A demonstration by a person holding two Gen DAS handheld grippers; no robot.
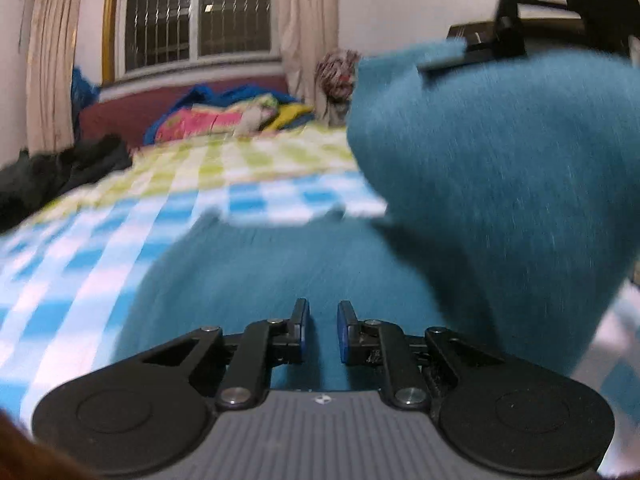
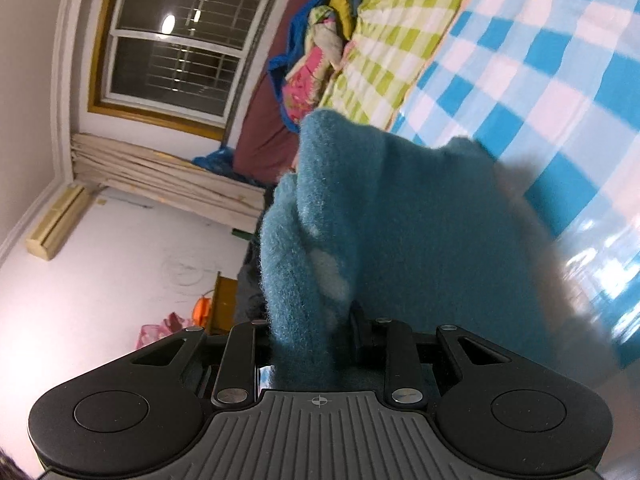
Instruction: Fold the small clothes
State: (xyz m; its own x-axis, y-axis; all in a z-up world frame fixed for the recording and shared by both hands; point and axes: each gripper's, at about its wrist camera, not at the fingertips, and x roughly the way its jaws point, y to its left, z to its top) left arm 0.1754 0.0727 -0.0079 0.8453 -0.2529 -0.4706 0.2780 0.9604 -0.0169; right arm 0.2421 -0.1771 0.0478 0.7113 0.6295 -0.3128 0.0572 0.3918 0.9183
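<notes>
A fuzzy teal garment [image 1: 500, 180] lies partly on the checked bed sheet [image 1: 120, 220] and partly hangs lifted at the right. My left gripper [image 1: 323, 330] sits low over the bed. Its blue pads are close together, with teal fabric running between them down to the body, so it is shut on the garment. My right gripper [image 1: 492, 46] shows at the top right, pinching the raised edge. In the right wrist view the view is rolled sideways. There the right gripper [image 2: 312, 332] is shut on a bunched fold of the garment [image 2: 400, 220], which hides its left finger.
A pile of colourful clothes [image 1: 224, 116] lies at the far end against the maroon headboard [image 1: 120, 112]. A black garment [image 1: 60, 172] rests at the bed's left edge. A window with curtains [image 1: 200, 12] is behind. The blue-and-white sheet [image 2: 540, 60] spreads beyond the garment.
</notes>
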